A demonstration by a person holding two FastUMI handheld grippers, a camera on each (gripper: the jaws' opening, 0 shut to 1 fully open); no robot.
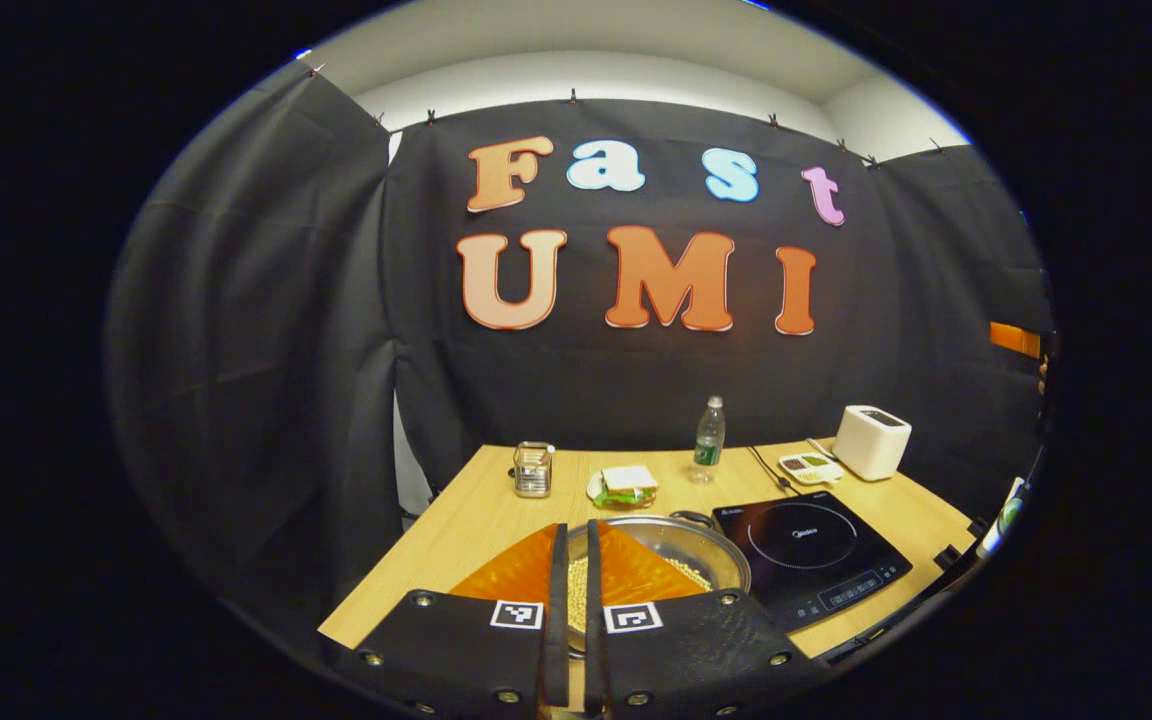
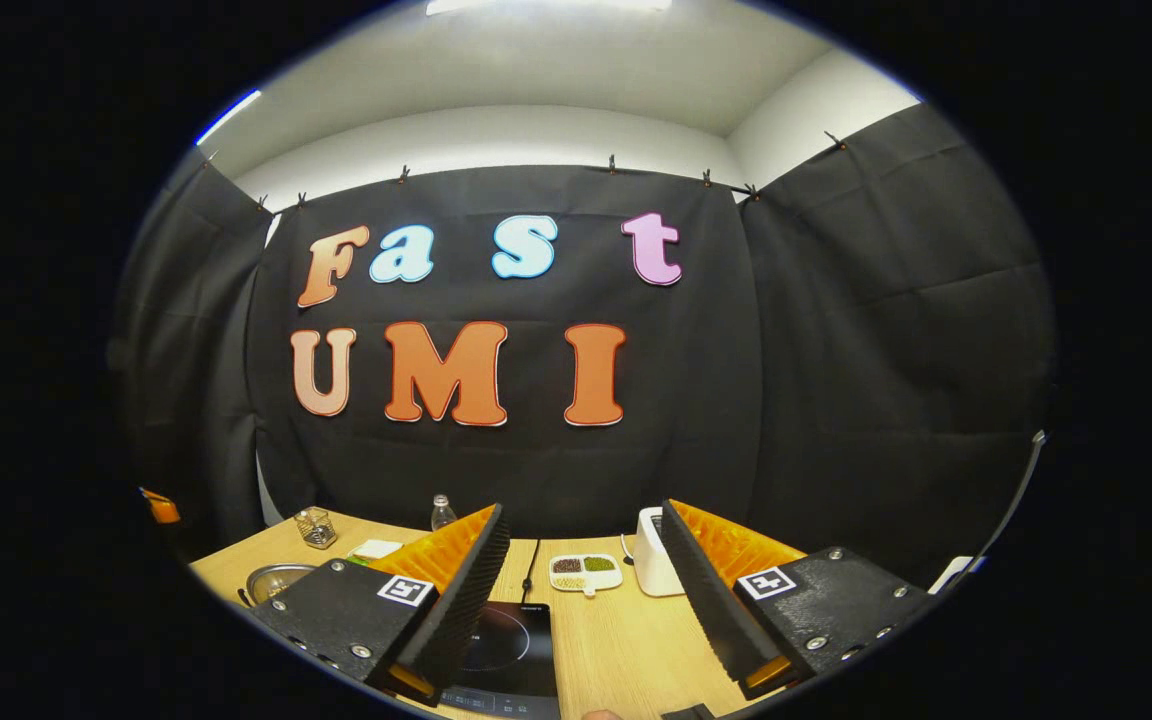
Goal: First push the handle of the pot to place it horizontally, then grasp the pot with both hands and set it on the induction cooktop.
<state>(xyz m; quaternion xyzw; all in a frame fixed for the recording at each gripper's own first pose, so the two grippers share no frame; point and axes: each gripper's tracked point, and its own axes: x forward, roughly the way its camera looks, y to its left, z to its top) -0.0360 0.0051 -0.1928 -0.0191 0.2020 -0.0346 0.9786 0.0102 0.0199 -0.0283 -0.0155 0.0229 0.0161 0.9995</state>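
Observation:
A steel pot [image 1: 701, 548] holding yellowish grains sits on the wooden table [image 1: 476, 520], just left of the black induction cooktop [image 1: 816, 555]. One small pot handle [image 1: 693, 518] shows at the far rim. My left gripper [image 1: 576, 530] hovers over the pot's near side, its fingers nearly together with a thin gap and nothing held. In the right gripper view the pot [image 2: 276, 578] lies far left. My right gripper [image 2: 581, 510] stands wide open above the cooktop [image 2: 516, 650], holding nothing.
Along the back of the table stand a glass jar [image 1: 533, 468], a sandwich on a plate [image 1: 624, 485], a water bottle [image 1: 708, 440], a divided dish [image 1: 809, 466] and a white toaster [image 1: 871, 440]. A cable [image 2: 532, 565] runs back from the cooktop.

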